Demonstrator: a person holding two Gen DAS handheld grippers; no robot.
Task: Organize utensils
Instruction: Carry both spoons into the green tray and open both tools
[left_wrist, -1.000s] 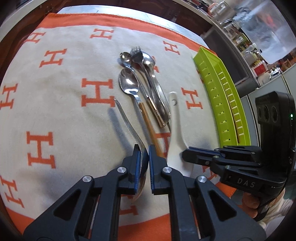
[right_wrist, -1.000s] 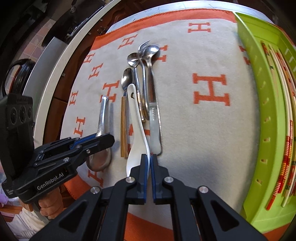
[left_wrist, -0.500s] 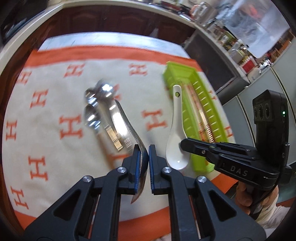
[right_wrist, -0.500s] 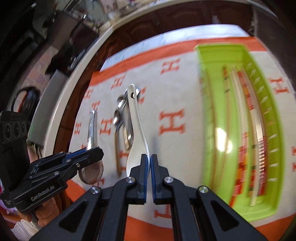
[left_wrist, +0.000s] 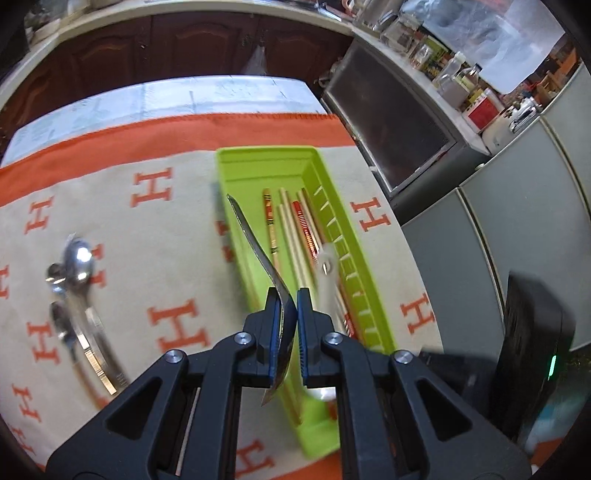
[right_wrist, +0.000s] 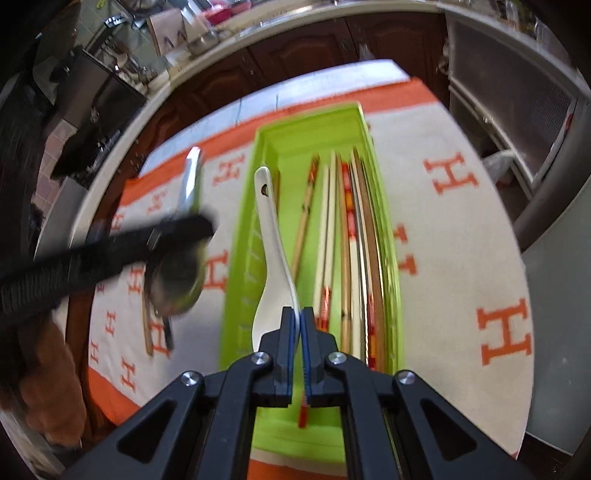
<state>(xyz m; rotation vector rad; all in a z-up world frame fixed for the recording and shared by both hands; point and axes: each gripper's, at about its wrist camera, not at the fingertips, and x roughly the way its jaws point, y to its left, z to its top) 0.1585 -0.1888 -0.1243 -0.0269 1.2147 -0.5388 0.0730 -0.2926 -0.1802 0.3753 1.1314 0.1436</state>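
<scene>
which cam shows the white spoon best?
Right wrist: the white spoon shows whole and sharp, pinched in the right gripper over the green tray. Left wrist shows only a blurred handle behind its jaws.

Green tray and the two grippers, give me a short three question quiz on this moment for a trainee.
1. True or false: the right gripper holds a white spoon above the green tray.
2. What does the left gripper hold: A a fork, B a metal spoon, C chopsticks?
3. Fill in: the tray already holds several ____.

Key: 1 true; 2 B; 3 chopsticks.
</scene>
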